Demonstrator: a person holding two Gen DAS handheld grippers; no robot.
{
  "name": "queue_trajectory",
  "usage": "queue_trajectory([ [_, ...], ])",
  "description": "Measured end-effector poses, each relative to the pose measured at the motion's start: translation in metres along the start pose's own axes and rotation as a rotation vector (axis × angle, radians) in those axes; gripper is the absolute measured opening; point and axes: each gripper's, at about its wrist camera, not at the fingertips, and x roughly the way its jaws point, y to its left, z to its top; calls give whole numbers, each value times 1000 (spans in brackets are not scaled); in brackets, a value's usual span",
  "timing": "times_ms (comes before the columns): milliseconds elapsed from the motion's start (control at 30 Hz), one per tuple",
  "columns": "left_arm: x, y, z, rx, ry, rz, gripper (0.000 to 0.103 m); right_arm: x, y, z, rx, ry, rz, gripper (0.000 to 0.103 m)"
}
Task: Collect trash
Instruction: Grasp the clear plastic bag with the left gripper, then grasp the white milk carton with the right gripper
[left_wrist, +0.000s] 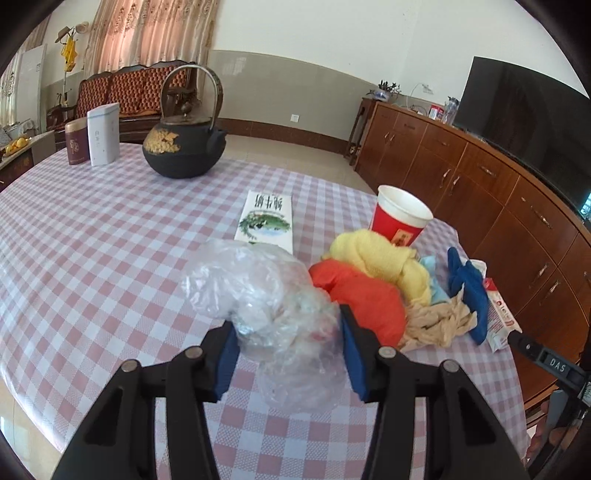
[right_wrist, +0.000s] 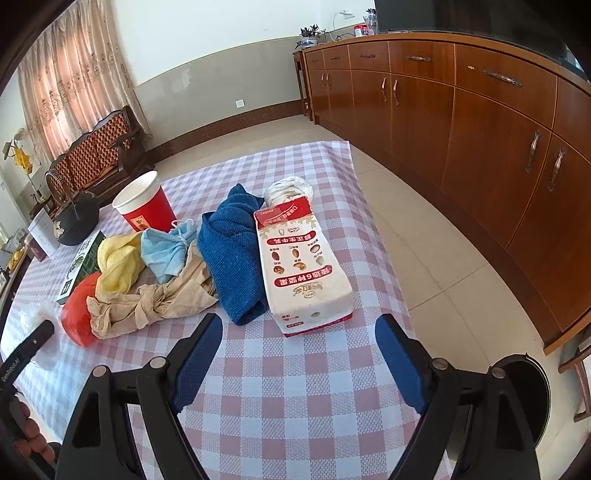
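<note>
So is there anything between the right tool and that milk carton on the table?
Nothing visible. The right tool is open just short of the milk carton, with only bare tablecloth between; the blue towel lies beside the carton.

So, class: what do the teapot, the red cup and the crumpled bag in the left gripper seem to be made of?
Teapot: probably cast iron, matte black, heavy-looking, with gold leaf decoration and a metal bail handle.
Red cup: likely paper, with a rolled white rim and plain white inside.
Crumpled bag in the left gripper: thin clear plastic film, glossy, wrinkled, see-through.
</note>
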Motion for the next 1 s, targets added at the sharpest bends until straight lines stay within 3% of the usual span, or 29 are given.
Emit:
queue_trajectory([
  [667, 32, -33, 23, 28, -20, -58, 51, 63, -11, 33, 1, 45, 24, 85],
  [767, 32, -35, 22, 25, -19, -61, 51, 66, -8, 37, -17, 38, 9, 78],
  [833, 30, -37, 20, 30, -18, -65, 51, 68, -5, 39, -33, 42, 10, 63],
  [1000, 25, -40, 18, 35, -20, -72, 51, 66, -2, 41, -28, 52, 29, 57],
])
